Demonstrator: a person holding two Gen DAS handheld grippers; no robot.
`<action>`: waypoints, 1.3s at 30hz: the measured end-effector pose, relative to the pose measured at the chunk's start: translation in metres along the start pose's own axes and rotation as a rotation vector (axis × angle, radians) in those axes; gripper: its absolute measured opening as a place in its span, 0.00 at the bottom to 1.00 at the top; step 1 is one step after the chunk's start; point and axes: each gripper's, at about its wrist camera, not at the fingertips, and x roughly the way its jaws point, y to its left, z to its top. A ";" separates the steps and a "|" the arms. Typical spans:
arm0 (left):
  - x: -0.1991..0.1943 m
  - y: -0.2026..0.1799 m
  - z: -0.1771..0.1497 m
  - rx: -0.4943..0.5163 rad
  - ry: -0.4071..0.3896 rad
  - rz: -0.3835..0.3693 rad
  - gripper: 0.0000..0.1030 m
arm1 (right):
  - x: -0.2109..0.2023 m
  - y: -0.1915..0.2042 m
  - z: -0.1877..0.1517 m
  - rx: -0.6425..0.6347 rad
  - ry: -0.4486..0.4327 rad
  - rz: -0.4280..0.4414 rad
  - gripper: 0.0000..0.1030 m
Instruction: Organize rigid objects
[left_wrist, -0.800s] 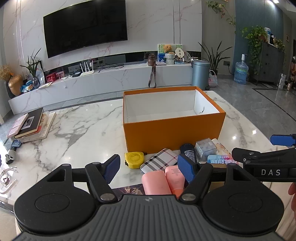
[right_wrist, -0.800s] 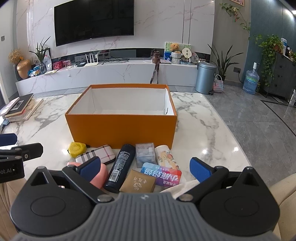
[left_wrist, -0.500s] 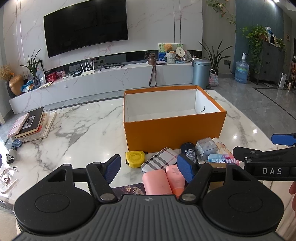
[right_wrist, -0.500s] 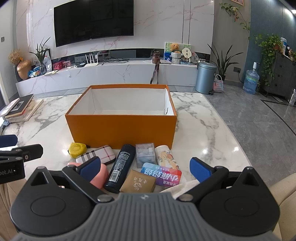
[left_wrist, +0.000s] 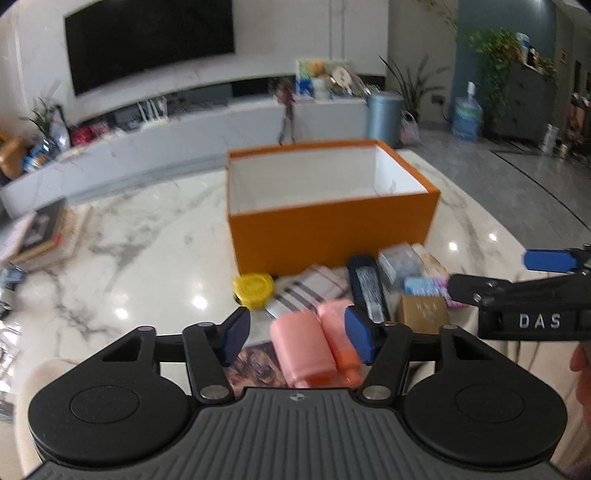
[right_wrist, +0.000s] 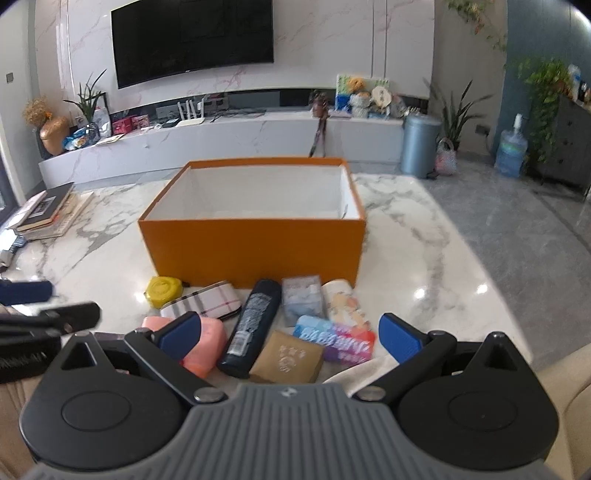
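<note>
The left gripper (left_wrist: 295, 334) is hanging open and holding nothing. The pink bottle (left_wrist: 303, 347) is lying right in front of it, between its fingers, with its long side pointing ahead toward the orange box (left_wrist: 332, 232). The right gripper (right_wrist: 290, 334) is gaping wide over other things, so the left one looks nearer.

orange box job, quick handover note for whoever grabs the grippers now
Left gripper: open, empty, hovering over the pink tubes.
Right gripper: open, empty, above the dark bottle and brown packet.
Orange cardboard box: on the marble table; no items visible inside.
Yellow tape measure, plaid case and the rest lie in front of it.
Done: nothing. Left: everything.
</note>
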 end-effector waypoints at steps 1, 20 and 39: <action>0.005 0.002 -0.001 -0.005 0.020 -0.025 0.64 | 0.003 -0.001 0.000 0.008 0.010 0.015 0.98; 0.097 0.047 0.001 -0.268 0.302 -0.152 0.49 | 0.100 0.025 -0.011 0.037 0.279 0.289 0.45; 0.103 0.049 -0.005 -0.317 0.526 -0.181 0.53 | 0.130 0.043 -0.026 -0.010 0.494 0.392 0.42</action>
